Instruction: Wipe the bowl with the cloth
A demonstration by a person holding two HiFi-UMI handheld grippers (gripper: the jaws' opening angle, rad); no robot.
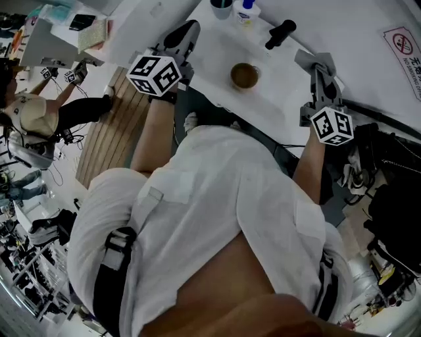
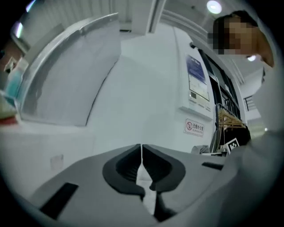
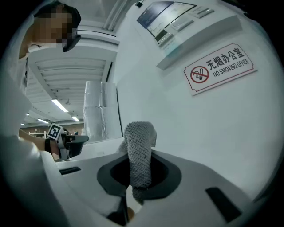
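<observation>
A small bowl [image 1: 245, 76] with a brown inside stands on the white table [image 1: 217, 52], between my two grippers. My left gripper [image 1: 186, 33] hovers to the bowl's left; in the left gripper view its jaws [image 2: 142, 148] are shut with nothing between them and face the wall. My right gripper [image 1: 317, 64] is to the bowl's right, shut on a grey knitted cloth [image 3: 140, 150] that stands up out of the jaws and folds over at the top. The cloth [image 1: 314, 60] shows as a grey bunch at that gripper's tip in the head view.
A black handle-like object [image 1: 279, 33], a dark cup [image 1: 222, 6] and a white bottle [image 1: 247, 12] stand at the table's far side. A no-smoking sign [image 3: 219, 68] hangs on the white wall ahead. Another person [image 1: 33, 112] stands far left beyond a wooden floor strip [image 1: 112, 131].
</observation>
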